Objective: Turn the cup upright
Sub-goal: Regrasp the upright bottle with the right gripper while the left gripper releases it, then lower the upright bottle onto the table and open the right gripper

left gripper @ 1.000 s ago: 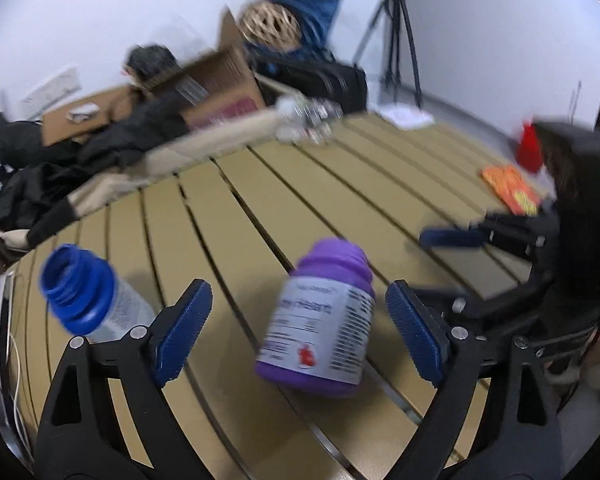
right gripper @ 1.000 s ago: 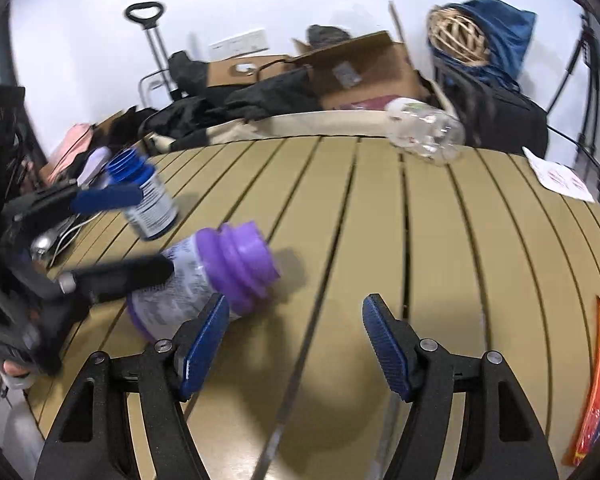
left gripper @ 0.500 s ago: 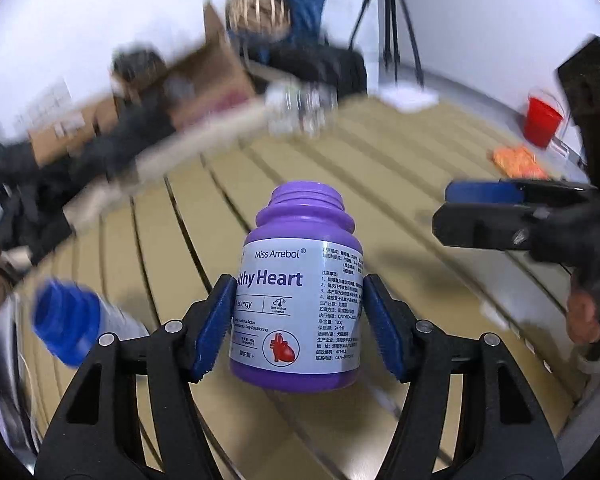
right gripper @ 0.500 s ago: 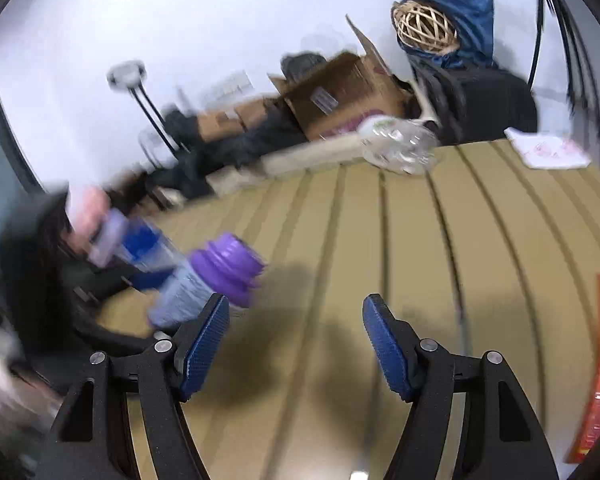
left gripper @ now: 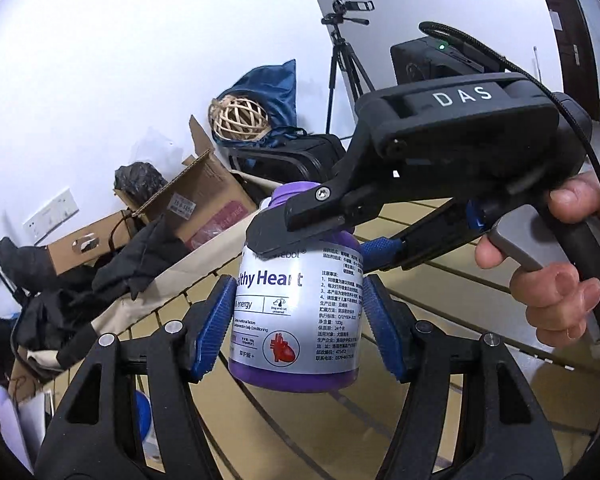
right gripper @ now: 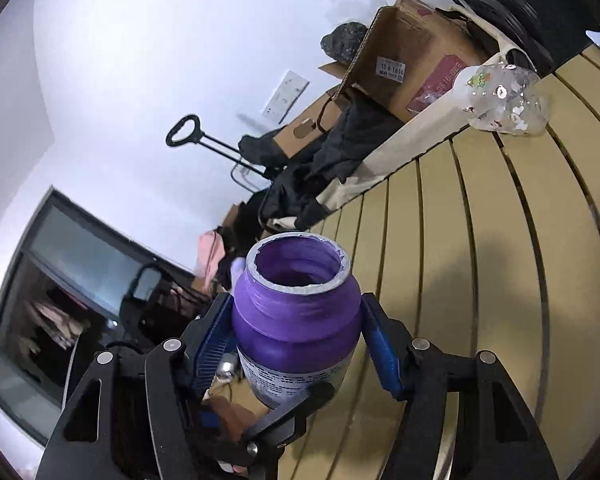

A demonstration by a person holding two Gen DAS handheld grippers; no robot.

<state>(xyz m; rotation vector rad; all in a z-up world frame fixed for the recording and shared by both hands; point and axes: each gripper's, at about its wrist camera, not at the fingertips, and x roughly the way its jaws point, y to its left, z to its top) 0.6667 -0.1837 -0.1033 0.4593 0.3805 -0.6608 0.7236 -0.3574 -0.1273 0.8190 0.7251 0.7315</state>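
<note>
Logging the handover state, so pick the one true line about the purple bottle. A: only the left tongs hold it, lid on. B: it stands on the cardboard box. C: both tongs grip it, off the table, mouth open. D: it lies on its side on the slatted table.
C: the left tongs clamp the label of the purple bottle, the right tongs its shoulder, and the mouth has no lid.

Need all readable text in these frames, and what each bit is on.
"DAS": on the right gripper body.
"lthy Heart", cut off at the left: label of the purple bottle.
"energy": same label, lower.
"100g": in the label's fine print; the rest too small to read.
Sticker on the cardboard box: digits too blurred to trust.
</note>
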